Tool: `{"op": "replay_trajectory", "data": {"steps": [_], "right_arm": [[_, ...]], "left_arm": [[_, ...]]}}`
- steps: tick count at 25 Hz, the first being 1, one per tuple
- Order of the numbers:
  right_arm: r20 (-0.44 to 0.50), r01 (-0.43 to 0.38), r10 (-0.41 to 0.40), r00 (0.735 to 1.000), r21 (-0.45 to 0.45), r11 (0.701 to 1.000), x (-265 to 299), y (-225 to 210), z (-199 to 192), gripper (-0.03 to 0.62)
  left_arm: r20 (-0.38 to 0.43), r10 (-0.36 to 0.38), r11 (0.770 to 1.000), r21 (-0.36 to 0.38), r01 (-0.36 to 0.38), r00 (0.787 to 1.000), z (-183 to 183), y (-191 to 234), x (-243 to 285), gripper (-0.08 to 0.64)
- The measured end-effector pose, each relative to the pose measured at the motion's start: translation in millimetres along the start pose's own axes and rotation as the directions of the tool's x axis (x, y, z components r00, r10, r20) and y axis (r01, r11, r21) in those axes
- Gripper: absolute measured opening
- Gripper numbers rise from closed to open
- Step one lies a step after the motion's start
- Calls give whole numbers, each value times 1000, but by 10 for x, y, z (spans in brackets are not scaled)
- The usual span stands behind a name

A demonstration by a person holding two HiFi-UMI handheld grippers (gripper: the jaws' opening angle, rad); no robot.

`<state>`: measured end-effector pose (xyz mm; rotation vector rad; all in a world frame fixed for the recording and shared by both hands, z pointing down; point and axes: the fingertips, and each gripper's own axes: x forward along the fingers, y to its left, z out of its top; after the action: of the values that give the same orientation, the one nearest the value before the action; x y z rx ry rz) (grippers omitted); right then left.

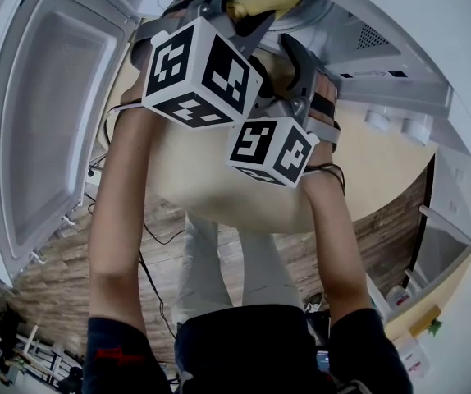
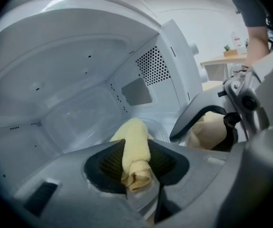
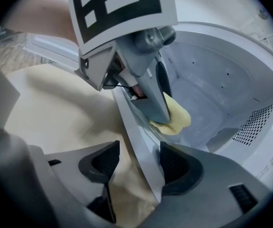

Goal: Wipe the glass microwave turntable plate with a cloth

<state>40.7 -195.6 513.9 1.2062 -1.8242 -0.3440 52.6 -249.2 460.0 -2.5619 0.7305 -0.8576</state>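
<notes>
Wiping step in hand: left tongs (image 2: 136, 177) clamp the yellow cloth (image 2: 136, 148) inside the microwave (image 2: 79, 56). Right tongs (image 3: 136, 167) stand wide astride a pale edge (image 3: 127, 122). The next move likely calls for sweeping the cloth across the glass plate (image 2: 162, 128).

Setting: probably a test room or office rather than a home kitchen; the far background is small and unclear. Ahead of my left jaws stands a white microwave (image 2: 79, 75), its door (image 1: 47, 113) swung open. A cream table (image 3: 55, 118) lies beneath my right jaws. Far beyond my left jaws, to the right, a desk (image 2: 222, 61) carries a plant (image 2: 228, 48). Below is a wood-plank floor (image 1: 383, 228) with loose cables (image 1: 149, 236).
</notes>
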Motion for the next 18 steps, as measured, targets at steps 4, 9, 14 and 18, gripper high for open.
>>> {"op": "replay_trajectory", "data": {"steps": [4,9,14,18], "right_arm": [[-1,-1,1,1000,1,1000,0,3,1,249],[0,0,0,1000,4,1000,0,5,-3,249],[0,4,-4,1000,5,1000,3,-4,-8,249],[1,4,-4,1000,5,1000,2,-1,-4,249]], "left_arm": [[-7,4,1000,22,-4,1000,2,1,8,127],[-11,19,1000,21,-19,1000,-10,15,14,127],[-16,42,999,10,-42,999,-42,68,15,127],[-24,74,997,25,-73,997,-74,133,18,127]]}}
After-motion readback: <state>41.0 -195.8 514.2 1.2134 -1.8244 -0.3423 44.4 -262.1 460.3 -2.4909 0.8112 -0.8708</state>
